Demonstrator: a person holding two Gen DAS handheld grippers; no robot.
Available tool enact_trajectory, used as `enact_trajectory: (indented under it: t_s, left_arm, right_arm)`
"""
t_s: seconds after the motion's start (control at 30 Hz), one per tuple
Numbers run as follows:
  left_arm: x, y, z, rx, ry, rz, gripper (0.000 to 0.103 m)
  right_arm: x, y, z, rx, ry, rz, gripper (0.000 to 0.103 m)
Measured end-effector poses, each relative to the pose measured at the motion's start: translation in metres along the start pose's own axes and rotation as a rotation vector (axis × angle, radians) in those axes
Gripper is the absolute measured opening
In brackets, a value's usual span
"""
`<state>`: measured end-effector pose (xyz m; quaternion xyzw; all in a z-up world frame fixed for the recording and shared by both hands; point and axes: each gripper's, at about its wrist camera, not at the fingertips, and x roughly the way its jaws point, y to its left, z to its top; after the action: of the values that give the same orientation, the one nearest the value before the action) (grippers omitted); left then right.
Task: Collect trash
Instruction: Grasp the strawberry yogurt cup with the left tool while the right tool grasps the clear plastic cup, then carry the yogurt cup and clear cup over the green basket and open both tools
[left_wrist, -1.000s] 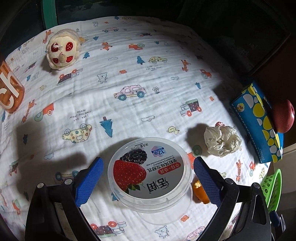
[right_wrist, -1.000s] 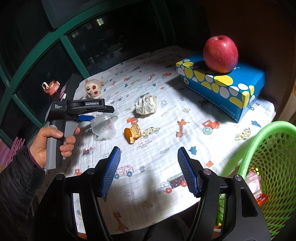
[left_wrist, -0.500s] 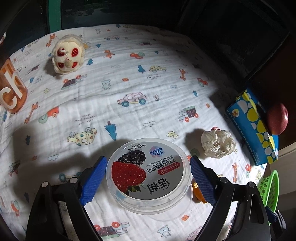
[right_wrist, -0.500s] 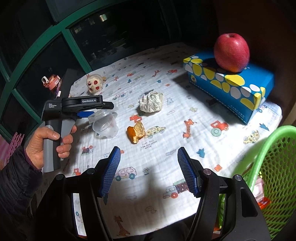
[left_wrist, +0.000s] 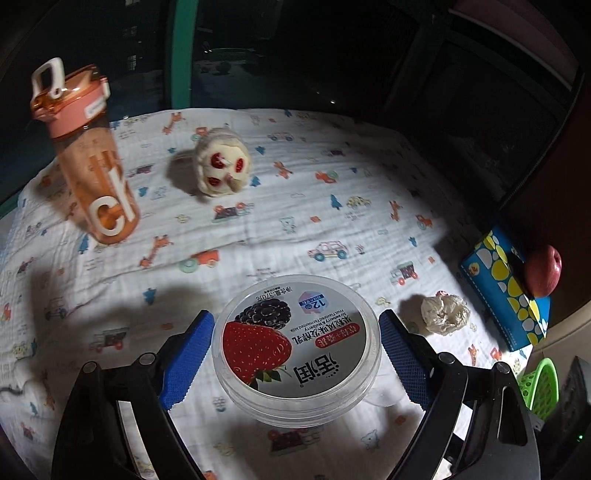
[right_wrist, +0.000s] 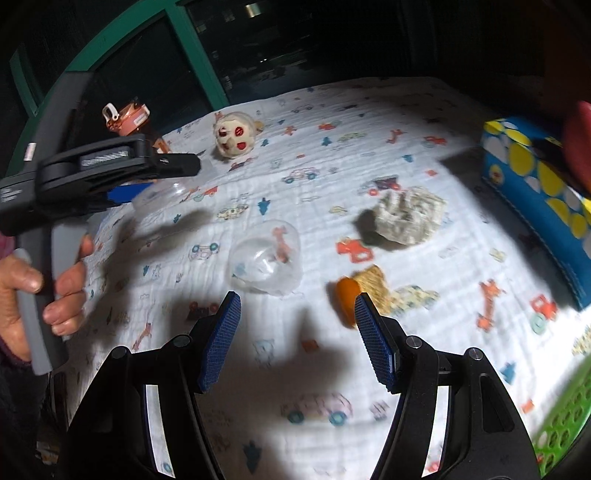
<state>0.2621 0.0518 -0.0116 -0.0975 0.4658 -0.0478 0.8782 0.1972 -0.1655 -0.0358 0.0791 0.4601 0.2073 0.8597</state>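
Left gripper is clamped on the yogurt cup lid: both blue pads press its clear rim, strawberry-and-blackberry label facing the camera, low centre of the left wrist frame. In the right wrist view the lid shows only as a clear blur at that tool's tip, upper left, held off the cloth with a shadow under it.

Right gripper has its jaws apart with nothing between them, low centre of its frame, hovering over the printed tablecloth. The frame is motion-blurred.

The rest of the trash is on the cloth:
- clear plastic cup, on its side just above the right tool's left pad
- orange-and-gold wrapper, just above the right pad; whether it touches the pad I cannot tell
- crumpled paper ball, mid right, apart from the wrapper (also at right in the left wrist view)

Other items:
- green basket, bottom right corner
- blue tissue box at the right edge, red apple on top
- small plush toy, upper centre
- orange water bottle, upright, upper left

The person's hand grips the left tool's handle at the left edge.
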Motion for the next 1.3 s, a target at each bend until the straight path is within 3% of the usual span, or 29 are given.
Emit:
enact_trajectory:
  t_s: [0.37,0.77,1.0,1.3]
  left_arm:
    - [-0.014,0.027,-0.011,-0.042,-0.014,0.014,0.087]
    - [-0.019,0.030,-0.022,-0.048,-0.012,0.022,0.087]
    - [-0.028,0.018,-0.028,-0.026,-0.017,0.005,0.087]
    - [-0.042,-0.038,-0.045,0.056,-0.023,-0.073,0.087]
  right_arm:
    - [0.056,0.022,0.017,-0.038,0.058,-0.008,0.063]
    - [0.058,0.031,0.017,-0.061,0.038,-0.012,0.060]
    - [0.022,0.025,0.007,-0.039,-0.006,-0.013,0.060]
    - [-0.072,-0.019,-0.029,0.076,-0.115,-0.082,0.060]
